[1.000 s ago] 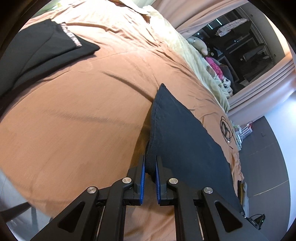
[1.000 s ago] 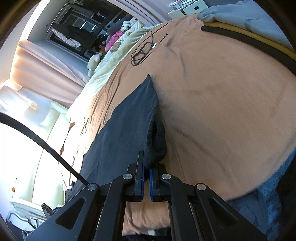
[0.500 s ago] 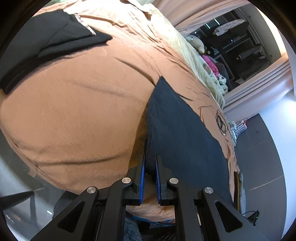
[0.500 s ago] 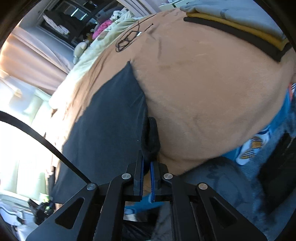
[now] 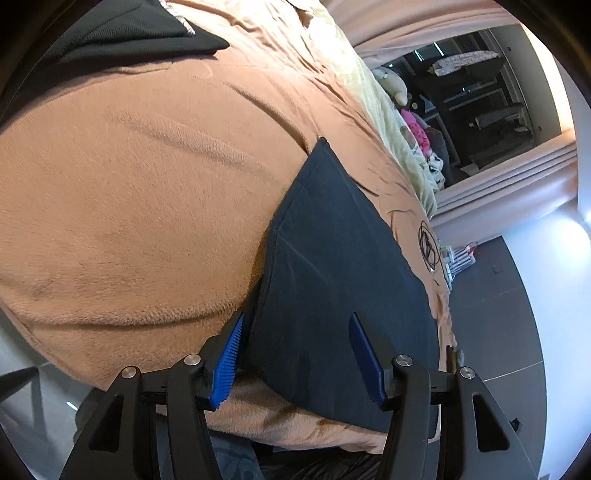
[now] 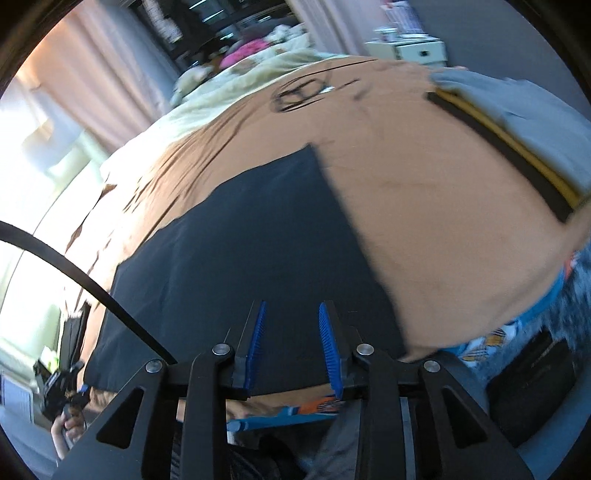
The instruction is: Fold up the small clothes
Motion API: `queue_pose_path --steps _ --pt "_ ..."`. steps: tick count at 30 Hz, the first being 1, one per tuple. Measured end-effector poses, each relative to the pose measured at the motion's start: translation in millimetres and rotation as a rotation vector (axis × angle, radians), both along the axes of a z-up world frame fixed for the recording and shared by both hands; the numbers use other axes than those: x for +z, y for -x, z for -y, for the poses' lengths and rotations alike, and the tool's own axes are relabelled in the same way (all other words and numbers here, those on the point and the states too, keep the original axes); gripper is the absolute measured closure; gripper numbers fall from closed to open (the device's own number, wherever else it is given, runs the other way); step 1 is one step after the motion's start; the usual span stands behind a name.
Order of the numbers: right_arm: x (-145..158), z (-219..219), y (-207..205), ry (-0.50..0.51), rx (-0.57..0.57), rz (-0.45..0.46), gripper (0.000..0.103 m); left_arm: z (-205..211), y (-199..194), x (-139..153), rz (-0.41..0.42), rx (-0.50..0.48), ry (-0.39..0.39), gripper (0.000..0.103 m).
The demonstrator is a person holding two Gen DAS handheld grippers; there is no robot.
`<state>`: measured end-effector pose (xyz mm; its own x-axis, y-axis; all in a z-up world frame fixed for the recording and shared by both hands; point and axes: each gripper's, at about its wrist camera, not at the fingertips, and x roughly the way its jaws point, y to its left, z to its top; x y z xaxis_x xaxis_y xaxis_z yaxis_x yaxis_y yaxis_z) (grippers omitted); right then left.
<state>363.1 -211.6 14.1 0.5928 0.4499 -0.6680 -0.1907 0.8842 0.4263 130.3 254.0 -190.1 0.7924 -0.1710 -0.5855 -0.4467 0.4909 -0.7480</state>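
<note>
— Dark navy folded cloth rectangle [image 5: 343, 291]: lying flat on the tan fleece blanket [image 5: 140, 192], near the blanket's near edge.
— Confirmed from the right wrist view, same dark cloth [image 6: 236, 266], smooth, one far corner pointing toward the coiled black cable [image 6: 299, 94] further up the blanket.
— Left gripper [image 5: 297, 354]: jaws just been opening, now standing wide over the cloth's near left corner; blue ribbed pads [image 5: 227, 363] not pressing on it.
— Right gripper [image 6: 291, 347]: also just been opening, a narrower gap, above the cloth's near edge, nothing pinched.
— Beyond the cloth, to its left: black folded garment [image 5: 110, 33].
— To its right: stack of grey, yellow and black folded clothes [image 6: 517, 125] at the blanket's edge.
</note>
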Motion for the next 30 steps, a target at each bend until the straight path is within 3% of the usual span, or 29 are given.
queue_pose_path --steps 12,21,26,28,30 --pt "-15.4 -116.1 -46.4 0.058 0.267 -0.053 0.076 -5.7 2.0 -5.5 -0.006 0.027 0.001 0.064" --pt "-33.9 -180.1 -91.0 0.094 0.373 -0.08 0.076 1.8 10.3 -12.5 0.001 0.025 0.089 0.065" --pt "-47.0 -211.6 -108.3 0.136 0.428 -0.105 0.078 -2.0 12.1 -12.5 -0.003 0.074 0.068 0.065" --pt "-51.9 -221.2 -116.8 0.152 0.437 -0.116 0.081 -5.1 11.9 -12.9 -0.007 0.09 0.067 0.07" --pt "-56.0 -228.9 -125.3 0.171 0.44 -0.125 0.084 -6.9 12.1 -12.9 -0.027 0.105 0.055 0.082"
